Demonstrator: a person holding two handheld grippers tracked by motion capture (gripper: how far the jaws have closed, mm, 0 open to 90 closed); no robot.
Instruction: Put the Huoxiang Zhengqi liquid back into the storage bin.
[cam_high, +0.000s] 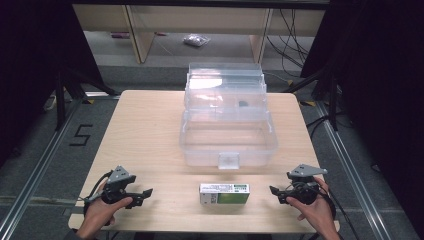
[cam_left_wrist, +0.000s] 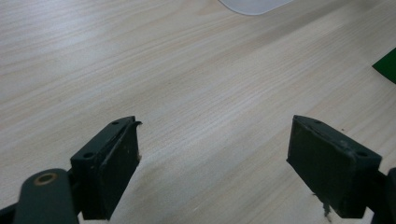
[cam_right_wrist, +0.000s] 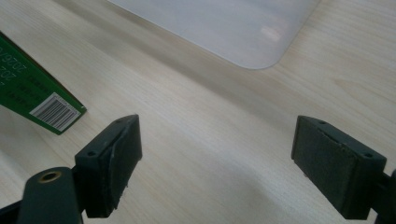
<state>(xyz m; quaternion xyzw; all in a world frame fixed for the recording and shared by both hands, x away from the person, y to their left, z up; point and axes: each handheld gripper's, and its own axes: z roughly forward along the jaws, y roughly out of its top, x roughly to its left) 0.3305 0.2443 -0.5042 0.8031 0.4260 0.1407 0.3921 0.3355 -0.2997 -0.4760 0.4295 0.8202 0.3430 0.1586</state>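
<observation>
Green-and-white box (cam_high: 224, 193) lies flat near the table's (cam_high: 145, 130) front edge, centred, w/ clear open case (cam_high: 227, 140) just behind. Left gripper (cam_high: 140, 196) and right gripper (cam_high: 276, 192) flank it, both jaws wide, empty.

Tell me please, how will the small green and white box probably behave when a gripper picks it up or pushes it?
The green and white box looks like thin printed carton, so it is probably light and may dent under a hard squeeze. It lies flat on its broad face on the table, so a push should slide it, not tip or roll it. Its smooth printed surface may be a little slippery.
</observation>
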